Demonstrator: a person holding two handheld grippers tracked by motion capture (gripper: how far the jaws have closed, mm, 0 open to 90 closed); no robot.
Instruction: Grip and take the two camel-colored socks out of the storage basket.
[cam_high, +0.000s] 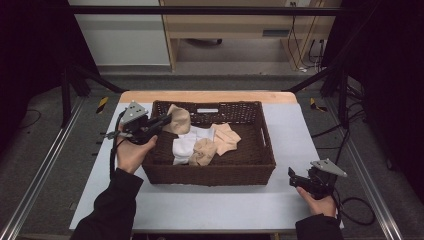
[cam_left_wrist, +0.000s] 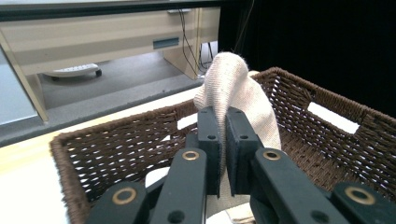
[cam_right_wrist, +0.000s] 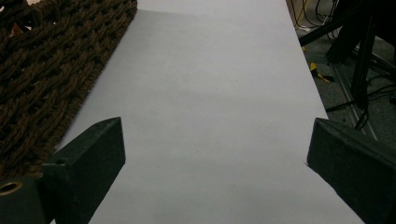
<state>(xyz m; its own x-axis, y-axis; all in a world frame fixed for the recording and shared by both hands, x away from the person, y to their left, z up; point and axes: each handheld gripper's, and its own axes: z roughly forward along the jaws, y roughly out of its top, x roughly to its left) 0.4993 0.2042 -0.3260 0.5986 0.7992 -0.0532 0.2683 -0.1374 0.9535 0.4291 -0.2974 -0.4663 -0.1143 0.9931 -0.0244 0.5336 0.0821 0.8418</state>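
high view: left hand-held gripper (cam_high: 162, 121) clamped on beige cloth (cam_high: 180, 120), raised at upper left of wicker basket (cam_high: 210, 172); other cloths (cam_high: 200, 142) left inside; right hand-held gripper (cam_high: 299, 177) wide open, empty, lower right on bench (cam_high: 210, 207).

The left claw (cam_high: 162, 121) is held near the table's left edge toward the far side, its jaws nearly closed and pinching a beige cloth (cam_left_wrist: 238, 93); the left hand (cam_high: 132, 152) grips it from below, with the dark-sleeved forearm reaching up from the near edge. The right claw (cam_high: 295, 179) rests by the near right corner, jaws spread wide apart, gripped by the right hand (cam_high: 320, 202)
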